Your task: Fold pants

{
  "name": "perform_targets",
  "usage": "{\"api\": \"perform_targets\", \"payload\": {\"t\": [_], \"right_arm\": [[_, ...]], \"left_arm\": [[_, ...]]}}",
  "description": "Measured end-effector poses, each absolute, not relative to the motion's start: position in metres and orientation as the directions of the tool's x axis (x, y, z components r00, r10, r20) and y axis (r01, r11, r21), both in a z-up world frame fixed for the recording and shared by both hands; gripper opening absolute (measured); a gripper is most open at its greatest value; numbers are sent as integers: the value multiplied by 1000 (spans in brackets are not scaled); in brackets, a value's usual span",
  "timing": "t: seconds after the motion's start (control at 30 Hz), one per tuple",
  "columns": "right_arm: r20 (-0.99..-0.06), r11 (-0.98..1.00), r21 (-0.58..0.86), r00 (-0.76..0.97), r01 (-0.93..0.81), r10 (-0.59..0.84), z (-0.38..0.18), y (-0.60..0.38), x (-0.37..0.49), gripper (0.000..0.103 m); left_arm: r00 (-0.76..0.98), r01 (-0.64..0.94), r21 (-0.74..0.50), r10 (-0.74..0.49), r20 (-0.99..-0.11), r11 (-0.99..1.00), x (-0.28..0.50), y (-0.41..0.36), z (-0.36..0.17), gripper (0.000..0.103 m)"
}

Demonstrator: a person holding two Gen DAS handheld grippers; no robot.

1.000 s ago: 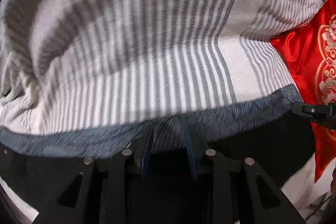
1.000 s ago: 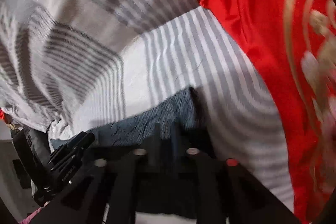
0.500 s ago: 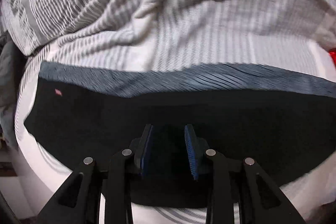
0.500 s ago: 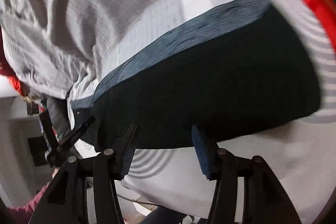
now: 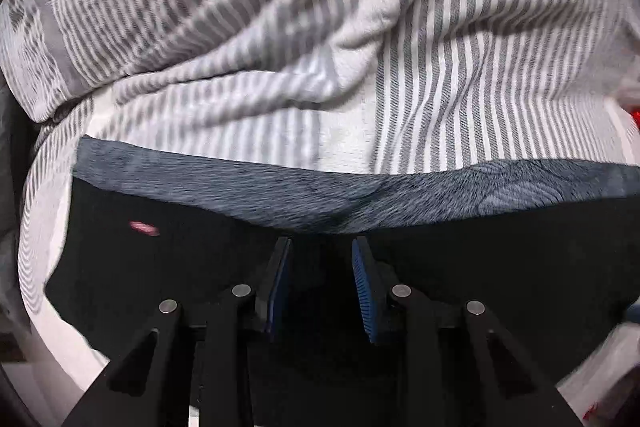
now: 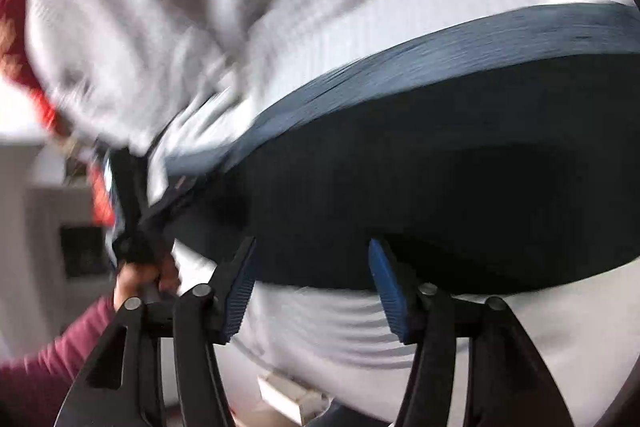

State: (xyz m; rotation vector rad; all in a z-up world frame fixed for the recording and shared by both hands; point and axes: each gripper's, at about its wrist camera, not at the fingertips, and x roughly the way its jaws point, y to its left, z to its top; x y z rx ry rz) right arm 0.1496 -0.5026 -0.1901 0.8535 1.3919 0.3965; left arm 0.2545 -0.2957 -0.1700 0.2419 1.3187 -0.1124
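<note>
Right claw [image 6: 312,283] opening, empty, above pants [image 6: 440,163]; left claw [image 5: 322,281] pinches them.

One pair of dark pants [image 5: 500,267] with one grey-blue waistband [image 5: 320,203] lies on one grey-and-white striped bed cover [image 5: 440,87], two grippers, the left gripper [image 5: 320,255] and the right gripper [image 6: 312,259], show, with one hand [image 6: 138,279] in one maroon sleeve [image 6: 52,359].
</note>
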Motion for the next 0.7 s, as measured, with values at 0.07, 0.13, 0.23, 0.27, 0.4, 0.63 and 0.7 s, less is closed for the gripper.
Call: {"api": "perform_targets", "payload": {"t": [0.07, 0.13, 0.23, 0.27, 0.4, 0.63, 0.7], "right_arm": [[-625, 596, 778, 148, 201, 766, -197, -458, 147, 62], [-591, 567, 802, 114, 189, 798, -208, -419, 141, 62], [-555, 533, 820, 65, 209, 829, -232, -372, 133, 62], [-545, 522, 823, 55, 224, 837, -240, -360, 131, 62], [-542, 515, 825, 73, 231, 837, -248, -341, 130, 62], [-562, 530, 815, 96, 237, 821, -258, -324, 145, 57], [-564, 531, 811, 91, 247, 820, -262, -321, 145, 46]], "left_arm": [[239, 222, 114, 59, -969, 968, 251, -280, -168, 33], [236, 217, 141, 89, -968, 966, 248, -259, -171, 33], [233, 203, 141, 92, -968, 969, 243, -233, -178, 35], [239, 204, 130, 80, -968, 970, 241, -228, -177, 42], [294, 202, 147, 83, -952, 968, 234, -225, -163, 52], [299, 160, 159, 105, -948, 974, 234, -205, -161, 52], [289, 126, 146, 105, -952, 981, 237, -194, -164, 52]]}}
